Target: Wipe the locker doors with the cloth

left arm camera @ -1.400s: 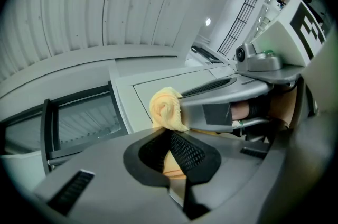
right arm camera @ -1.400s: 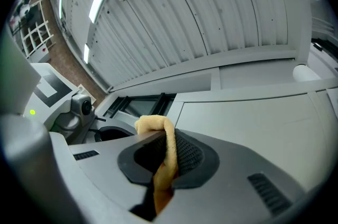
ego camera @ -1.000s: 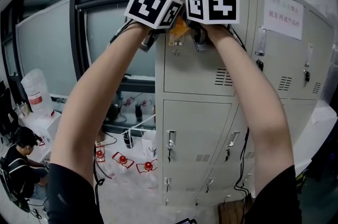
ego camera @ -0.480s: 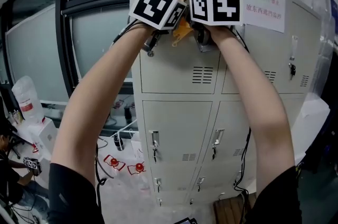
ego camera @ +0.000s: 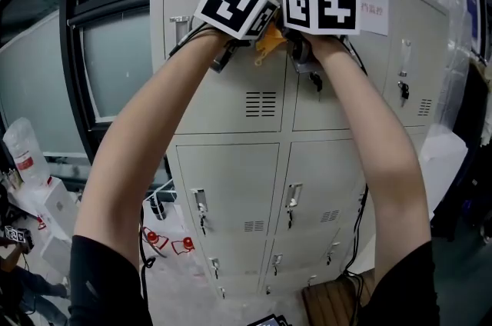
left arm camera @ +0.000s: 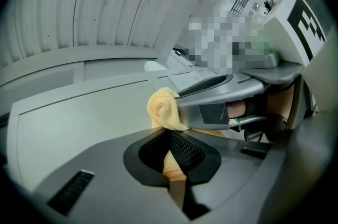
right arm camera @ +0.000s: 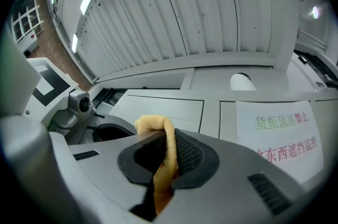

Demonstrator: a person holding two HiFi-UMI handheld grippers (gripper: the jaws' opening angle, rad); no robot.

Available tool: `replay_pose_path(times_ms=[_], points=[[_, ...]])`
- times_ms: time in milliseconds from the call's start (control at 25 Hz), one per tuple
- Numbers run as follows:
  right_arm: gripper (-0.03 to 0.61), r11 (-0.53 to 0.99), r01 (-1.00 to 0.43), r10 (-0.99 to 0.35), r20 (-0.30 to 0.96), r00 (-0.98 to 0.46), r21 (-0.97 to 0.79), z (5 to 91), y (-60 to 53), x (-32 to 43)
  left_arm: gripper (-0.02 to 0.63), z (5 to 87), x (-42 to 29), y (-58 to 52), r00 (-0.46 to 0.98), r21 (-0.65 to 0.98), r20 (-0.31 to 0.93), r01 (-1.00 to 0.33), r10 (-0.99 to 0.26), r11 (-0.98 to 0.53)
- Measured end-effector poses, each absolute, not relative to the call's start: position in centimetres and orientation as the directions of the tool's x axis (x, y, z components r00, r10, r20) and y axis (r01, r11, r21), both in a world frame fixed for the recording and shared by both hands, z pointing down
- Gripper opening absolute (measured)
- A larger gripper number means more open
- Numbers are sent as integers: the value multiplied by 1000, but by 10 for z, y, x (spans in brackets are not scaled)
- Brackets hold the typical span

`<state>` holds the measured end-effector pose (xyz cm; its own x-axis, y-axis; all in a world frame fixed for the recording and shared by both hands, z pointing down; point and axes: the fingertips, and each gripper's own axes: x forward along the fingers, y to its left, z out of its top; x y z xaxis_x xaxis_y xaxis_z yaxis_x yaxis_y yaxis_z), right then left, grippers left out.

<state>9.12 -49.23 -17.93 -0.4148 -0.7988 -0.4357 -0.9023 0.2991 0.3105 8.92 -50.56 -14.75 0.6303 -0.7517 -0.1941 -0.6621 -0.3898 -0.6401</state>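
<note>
A yellow cloth (ego camera: 267,36) is bunched between my two grippers, high against the top row of grey locker doors (ego camera: 231,48). My left gripper (ego camera: 250,17) is shut on the cloth (left arm camera: 165,112), its jaws pinching one end. My right gripper (ego camera: 288,21) is shut on the other end of the cloth (right arm camera: 161,143), which loops up over its jaws. Both marker cubes sit side by side in the head view and hide the jaws there. The cloth lies near the seam between the top left door and the door with a paper notice (ego camera: 373,0).
The locker bank (ego camera: 261,186) has several doors with handles and vents. A window frame (ego camera: 73,48) stands to the left. White boxes and bags (ego camera: 31,178) crowd the floor at lower left. A white cylinder (right arm camera: 243,81) rests on top of the lockers.
The lockers have shifted left in the head view and the grippers with the cloth have travelled right along the top row, from the left door toward the seam by the notice.
</note>
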Motion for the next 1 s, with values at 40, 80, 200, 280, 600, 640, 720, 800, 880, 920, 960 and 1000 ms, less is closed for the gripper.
replay_pose_path(times_ms=[40,80,200,280,600,640,720,800,880,920,960,1000], points=[[51,294,-904,-801,-435,-411,311,-179,-492,97,20,-147,95,-506,634,-642,-193,-659,-749,-393],[51,290,-905,-803,-435,-407,312,-179,-492,102,20,-147,100,-505,637,-643,-192,-656,-746,-395],[51,280,-907,-807,-434,-400,314,-178,-492,116,20,-146,115,-504,647,-647,-193,-649,-737,-400],[51,277,-908,-809,-434,-397,313,-178,-492,121,20,-147,121,-504,652,-651,-194,-644,-733,-401],[51,271,-911,-808,-441,-392,312,-177,-490,123,20,-146,122,-502,654,-648,-199,-647,-730,-402],[51,270,-912,-807,-444,-389,309,-177,-489,123,20,-145,121,-502,655,-649,-197,-645,-730,-403],[51,268,-914,-804,-452,-386,305,-175,-486,120,20,-144,118,-500,658,-652,-197,-641,-726,-404],[51,269,-913,-800,-458,-388,306,-173,-482,113,20,-142,113,-495,665,-652,-201,-638,-719,-409],[51,269,-910,-793,-464,-395,315,-172,-476,102,20,-140,104,-489,673,-646,-206,-638,-710,-418],[51,272,-907,-789,-465,-401,320,-171,-473,95,20,-140,96,-487,672,-642,-209,-642,-710,-419],[51,279,-904,-786,-464,-408,323,-171,-471,86,20,-140,88,-486,669,-639,-212,-647,-712,-417],[51,287,-901,-784,-461,-416,325,-171,-470,77,20,-140,79,-484,665,-637,-214,-650,-715,-414]])
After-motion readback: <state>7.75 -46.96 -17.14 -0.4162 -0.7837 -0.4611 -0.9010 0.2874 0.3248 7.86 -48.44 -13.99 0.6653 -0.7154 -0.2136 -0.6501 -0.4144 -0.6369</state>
